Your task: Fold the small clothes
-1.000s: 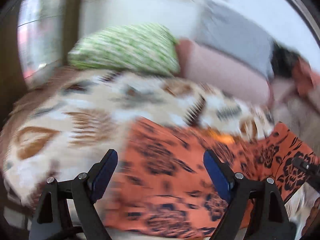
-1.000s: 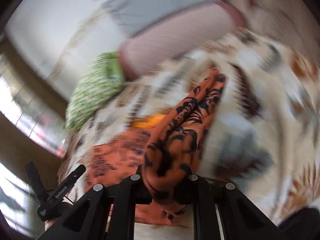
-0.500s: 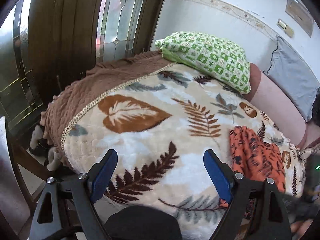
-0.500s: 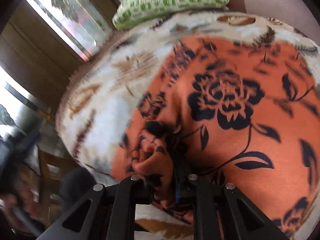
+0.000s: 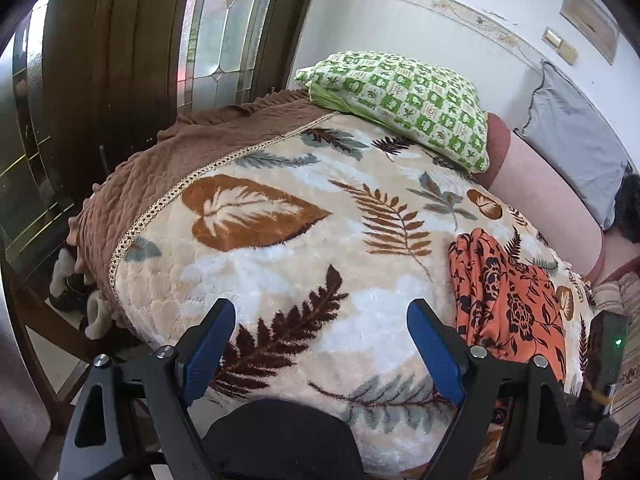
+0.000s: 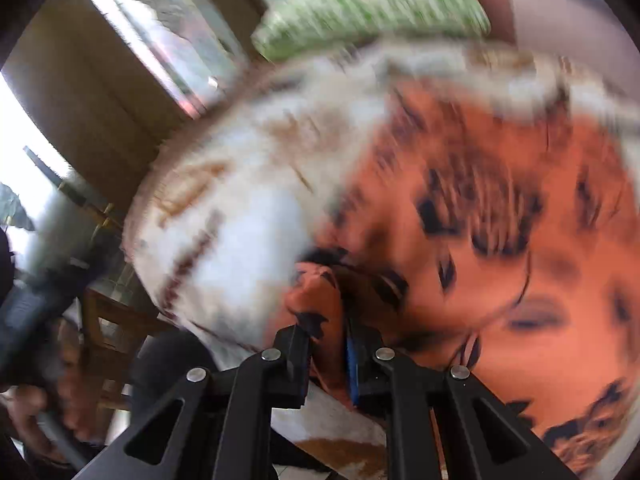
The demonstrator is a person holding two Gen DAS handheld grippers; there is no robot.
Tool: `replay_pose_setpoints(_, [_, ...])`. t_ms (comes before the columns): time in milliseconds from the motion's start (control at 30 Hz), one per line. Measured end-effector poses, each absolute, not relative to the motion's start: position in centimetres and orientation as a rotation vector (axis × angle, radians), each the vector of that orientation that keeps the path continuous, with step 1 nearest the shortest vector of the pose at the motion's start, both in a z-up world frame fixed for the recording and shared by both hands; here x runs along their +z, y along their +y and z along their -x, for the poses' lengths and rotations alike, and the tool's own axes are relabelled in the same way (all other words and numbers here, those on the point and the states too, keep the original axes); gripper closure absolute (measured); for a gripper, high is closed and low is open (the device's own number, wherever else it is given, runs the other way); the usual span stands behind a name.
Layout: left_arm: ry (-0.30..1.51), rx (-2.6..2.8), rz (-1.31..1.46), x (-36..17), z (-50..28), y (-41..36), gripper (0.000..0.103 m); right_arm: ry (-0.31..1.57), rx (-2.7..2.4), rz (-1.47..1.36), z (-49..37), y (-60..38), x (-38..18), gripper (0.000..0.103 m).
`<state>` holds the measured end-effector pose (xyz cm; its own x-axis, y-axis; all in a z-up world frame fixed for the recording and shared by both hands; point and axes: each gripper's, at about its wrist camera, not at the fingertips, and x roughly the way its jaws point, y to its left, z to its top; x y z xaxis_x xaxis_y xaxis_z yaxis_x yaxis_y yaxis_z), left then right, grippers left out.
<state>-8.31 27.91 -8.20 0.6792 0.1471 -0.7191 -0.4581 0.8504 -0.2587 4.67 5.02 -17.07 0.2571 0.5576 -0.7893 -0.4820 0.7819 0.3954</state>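
Two grippers are mine, and they stand quite differently. My left gripper (image 5: 320,344) hangs above the near edge of the bed, its blue-padded fingers (image 5: 208,344) spread wide with nothing between them, only the leaf-patterned blanket (image 5: 280,248) showing through the gap. My right gripper (image 6: 340,344) has its fingers drawn close together on a bunched fold of the orange garment with black flowers (image 6: 500,240); the cloth rises crumpled between the pads and spreads out flat to the right over the blanket (image 6: 248,216). That view is heavily blurred, so finer detail of the pinch is hard to read. From the left wrist view the orange garment (image 5: 508,296) lies on the right part of the bed, partly gathered into ridges at its far end, just beside my left gripper's right finger but not touching it. A green checked pillow (image 5: 404,104) rests at the far side of the bed against a pink bolster (image 5: 548,200), with a grey cushion (image 5: 576,140) leaning on the wall behind. A brown quilted cover (image 5: 168,176) hangs off the bed's left side, near a wooden door with patterned glass (image 5: 224,32).
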Motion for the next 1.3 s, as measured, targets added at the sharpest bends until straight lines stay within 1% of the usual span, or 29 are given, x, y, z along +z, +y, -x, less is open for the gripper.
replay_pose_setpoints(167, [0.764,0.327,0.438,-8.0,7.4,27.1,0.015,1.018,0.767,-0.066,-4.3,4.9,-13.8,0.088])
replay_pose_setpoints(233, [0.769,0.285,0.433,-7.6,6.6,26.3,0.015,1.048,0.784,-0.043,-4.2,5.3,-14.4,0.088])
replay_pose_setpoints(333, [0.809,0.228,0.415,-7.6,5.2,25.1,0.015,1.102,0.781,-0.060,-4.0,4.9,-17.1,0.088])
replay_pose_setpoints(433, [0.857,0.153,0.451,-8.0,4.4,24.1,0.015,1.068,0.796,-0.136,-4.4,3.8,-16.4,0.088])
replay_pose_setpoints(567, [0.895,0.077,0.511,-8.7,3.8,22.9,0.015,0.992,0.865,-0.102,-3.9,3.5,-14.2,0.088])
replay_pose_setpoints(600, [0.900,0.067,0.514,-8.8,3.6,22.7,0.015,1.007,0.879,-0.096,-4.0,3.5,-14.6,0.087])
replay_pose_setpoints(633, [0.916,0.062,0.517,-9.0,3.3,22.4,0.015,1.032,0.892,-0.095,-4.0,3.5,-15.4,0.084])
replay_pose_setpoints(700, [0.952,0.053,0.517,-9.5,2.6,22.1,0.015,1.059,0.883,-0.108,-4.0,2.9,-17.1,0.084])
replay_pose_setpoints(733, [0.977,0.053,0.513,-9.8,2.1,21.8,0.015,1.056,0.887,-0.145,-4.1,2.1,-17.2,0.081])
replay_pose_setpoints(800, [0.999,0.038,0.501,-9.9,1.4,21.0,0.015,1.040,0.913,-0.241,-3.9,0.2,-16.5,0.069])
replay_pose_setpoints(833, [1.003,0.011,0.491,-9.9,1.1,20.3,0.015,1.023,0.917,-0.266,-3.9,-0.8,-16.0,0.043])
replay_pose_setpoints(867, [1.010,-0.002,0.479,-9.9,0.7,19.6,0.015,0.997,0.902,-0.300,-3.7,-2.2,-15.4,0.024])
replay_pose_setpoints(1067, [1.072,-0.011,0.412,-11.0,0.0,16.4,0.015,0.939,0.778,-0.495,-3.9,-10.1,-14.5,0.023])
replay_pose_setpoints(1233, [1.093,0.028,0.383,-11.7,0.5,15.5,0.015,0.939,0.743,-0.563,-4.2,-12.4,-15.2,0.023])
replay_pose_setpoints(1267, [1.086,0.027,0.380,-11.6,0.6,15.3,0.020,0.941,0.744,-0.568,-4.2,-12.4,-15.3,0.023])
replay_pose_setpoints(1300, [1.079,0.022,0.373,-11.6,0.5,15.1,0.032,0.943,0.746,-0.571,-4.3,-12.5,-15.5,0.023])
